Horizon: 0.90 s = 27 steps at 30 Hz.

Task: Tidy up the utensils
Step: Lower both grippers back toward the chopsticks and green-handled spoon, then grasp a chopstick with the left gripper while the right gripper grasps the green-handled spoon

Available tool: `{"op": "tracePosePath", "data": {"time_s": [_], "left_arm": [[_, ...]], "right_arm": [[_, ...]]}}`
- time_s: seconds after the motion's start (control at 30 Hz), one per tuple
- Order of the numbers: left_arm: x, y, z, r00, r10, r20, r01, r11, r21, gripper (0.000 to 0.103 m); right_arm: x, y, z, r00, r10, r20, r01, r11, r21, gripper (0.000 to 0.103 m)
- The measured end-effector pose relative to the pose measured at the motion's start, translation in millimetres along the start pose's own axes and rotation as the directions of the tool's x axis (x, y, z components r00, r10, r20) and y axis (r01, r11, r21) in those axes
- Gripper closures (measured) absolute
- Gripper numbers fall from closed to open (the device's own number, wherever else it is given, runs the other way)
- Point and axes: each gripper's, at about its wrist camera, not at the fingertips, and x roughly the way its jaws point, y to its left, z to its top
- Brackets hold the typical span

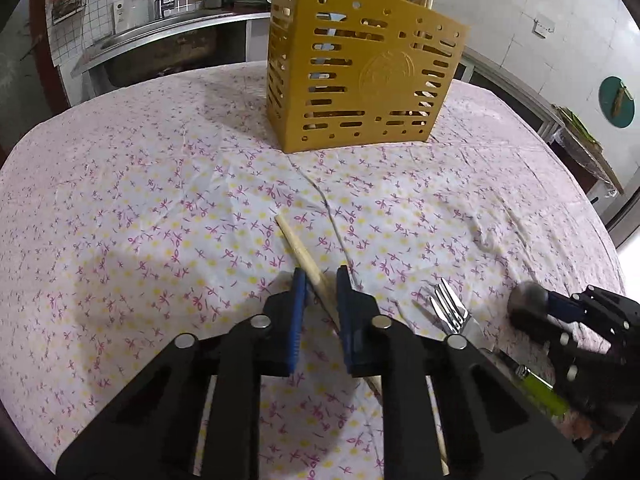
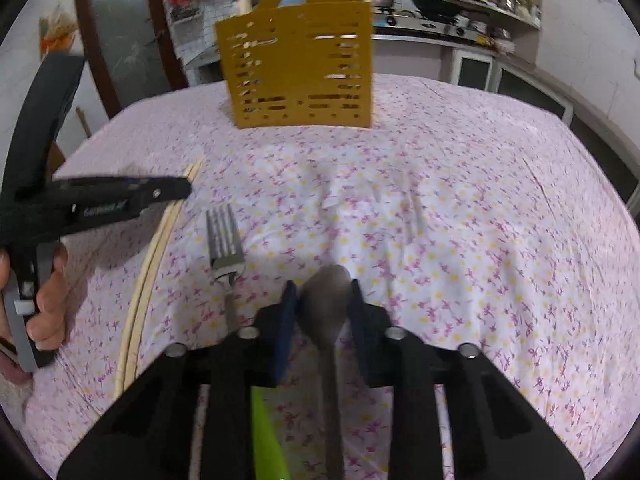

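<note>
A tabletop (image 1: pixel 120 208) under a wrinkled cloth printed with pink and yellow flowers fills most of the room in front of me. At its far side stands a yellow slotted utensil caddy (image 1: pixel 360 80), upright, with pale wooden sticks and something light blue poking out of its top.

Nearer, the left gripper (image 1: pixel 320 284) points down at the cloth, its blue-padded jaws drawn in against a pair of wooden chopsticks (image 1: pixel 304 252) that lie slanted between them, tips reaching toward the caddy. A hand (image 2: pixel 48 300) wraps that tool's grip in the right wrist view.

To its right, the right gripper (image 2: pixel 324 292) has its jaws closed on a metal spoon (image 2: pixel 326 292), pinching the bowl at both sides, with the handle running back under the tool.

Between the two grippers a steel fork (image 2: pixel 224 240) lies flat on the cloth, tines toward the caddy. A bright green handle (image 2: pixel 264 432) lies beside the spoon's handle; I cannot tell which utensil it belongs to.
</note>
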Motion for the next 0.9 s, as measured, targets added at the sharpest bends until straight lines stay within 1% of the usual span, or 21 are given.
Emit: {"op": "tracePosePath", "data": {"time_s": [0.07,0.13,0.2,0.3,0.53,0.6,0.7,0.83,0.9], "left_arm": [[-1.0,2.5,-0.9,1.0,-0.012,-0.002,0.012,1.0,-0.007,0.089],[-2.3,6.3,-0.1,1.0,-0.029,-0.006,0.029,0.999,-0.021,0.09],[-3.5,8.9,1.0,1.0,-0.031,-0.005,0.031,0.999,-0.025,0.09],[-4.9,12.5,0.5,0.999,-0.039,-0.004,0.039,0.999,-0.023,0.091],[-13.0,16.0,0.3,0.999,-0.049,0.013,0.049,0.999,-0.012,0.091],[-15.1,16.0,-0.4,0.999,-0.053,0.014,0.053,0.999,-0.013,0.091],[-17.9,15.6,-0.4,0.998,-0.052,0.018,0.052,0.999,-0.006,0.091],[-30.4,13.3,0.7,0.998,-0.051,0.048,0.05,0.999,0.006,0.091],[-41.7,13.1,1.7,0.995,-0.058,0.08,0.058,0.998,0.008,0.092]], "right_arm": [[-0.3,-9.8,0.0,1.0,0.01,0.004,-0.01,0.999,0.037,0.088],[-0.2,-19.3,0.7,1.0,0.021,0.006,-0.021,0.997,0.073,0.09],[0.7,-27.5,1.8,0.999,0.043,0.006,-0.044,0.993,0.109,0.09],[2.2,-33.2,1.8,0.999,0.047,0.011,-0.048,0.99,0.133,0.092],[3.2,-46.1,1.5,0.997,0.069,0.033,-0.074,0.98,0.182,0.092],[3.9,-49.9,1.7,0.997,0.07,0.04,-0.077,0.978,0.196,0.095],[4.9,-54.9,3.7,0.996,0.081,0.046,-0.09,0.971,0.221,0.095],[0.3,-60.0,8.1,0.993,0.101,0.06,-0.113,0.962,0.248,0.096],[-4.7,-60.3,10.3,0.99,0.116,0.075,-0.131,0.96,0.249,0.096]]}}
